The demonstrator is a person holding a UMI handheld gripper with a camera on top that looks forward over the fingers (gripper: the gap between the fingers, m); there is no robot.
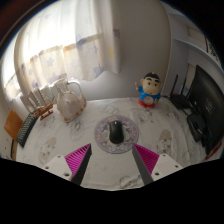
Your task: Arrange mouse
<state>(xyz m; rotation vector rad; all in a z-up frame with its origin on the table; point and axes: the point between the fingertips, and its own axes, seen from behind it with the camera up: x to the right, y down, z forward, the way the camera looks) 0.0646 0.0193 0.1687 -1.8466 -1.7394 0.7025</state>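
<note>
Gripper (113,163): open, held above the near part of the table, gripping nothing.
Fingers (77,158): spread wide, pink pads on the inner faces, one left and one right, bare tabletop between the tips.
Mouse (116,131): dark, resting on the mat, just beyond the fingers and roughly midway between them, apart from both.
Mat (103,134): round, grey with a patterned rim, lying flat on the table under the mouse.
Table (60,140): pale cloth with a faint printed pattern, running from near the fingers to the far edge.
Toy (151,91): cartoon figure with black hair and blue clothing, upright at the far right of the table, well apart from the mouse.
Jar (69,100): clear, with pale contents, standing far left of the mat.
Curtain (90,45): white, hanging behind the table, brightly lit.
Right edge (196,105): dark objects beside the table, too dim to tell what.
</note>
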